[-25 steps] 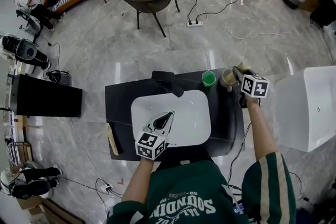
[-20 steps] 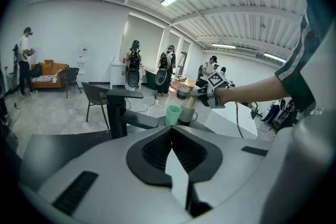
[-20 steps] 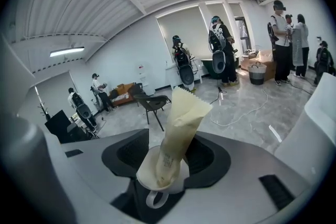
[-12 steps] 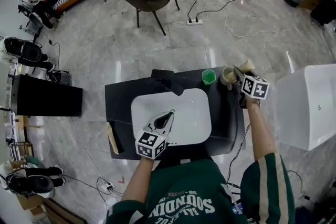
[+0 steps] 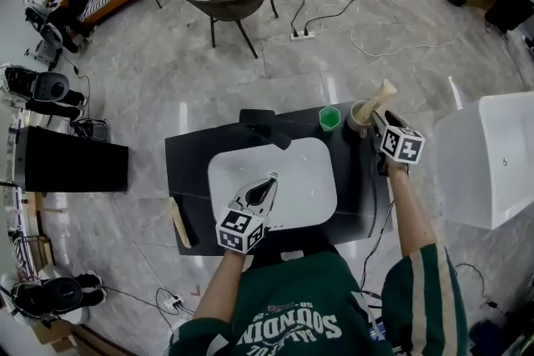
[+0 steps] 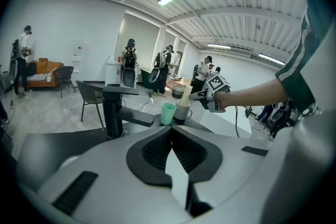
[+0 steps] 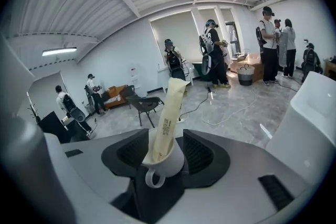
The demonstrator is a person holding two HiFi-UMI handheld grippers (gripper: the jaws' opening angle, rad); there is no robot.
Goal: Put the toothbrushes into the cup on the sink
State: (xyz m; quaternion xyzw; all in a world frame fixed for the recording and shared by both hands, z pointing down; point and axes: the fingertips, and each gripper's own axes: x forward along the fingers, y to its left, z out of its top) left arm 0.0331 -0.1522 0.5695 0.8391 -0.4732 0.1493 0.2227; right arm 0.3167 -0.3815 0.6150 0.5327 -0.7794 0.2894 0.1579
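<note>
Right tool (image 7: 165, 139) has just let go. Its jaws are spread and the pads sit either side of the cup (image 7: 167, 162) without pressing on anything. The wrapped toothbrush (image 7: 168, 107) stands in the cup on its own, leaning on the rim with most of its length sticking out the top. The cup is on the back right corner of the desk (image 5: 188, 158), beside a green cup (image 5: 330, 117), behind the sink (image 5: 321, 208) and right of the tap (image 5: 267, 132).

So this toothbrush looks delivered, unless it tips out. It sits high in the cup and is leaning.

Vs a second ago, the right tool was closed in tight over the cup mouth with the packet tucked against it. Now the jaws are wider, the tool has backed off slightly toward the person, and the packet shows clear of it.

Left tool (image 6: 171, 128) hasn't moved. It hangs over the sink basin, jaws pressed together at the tips and holding nothing.

One more beige strip (image 5: 178, 221) lies flat on the left edge of the desk, well apart from the cup. It looks like the second toothbrush and hasn't been touched. The left tool is nearer to it, so that's the likely next pick.
</note>
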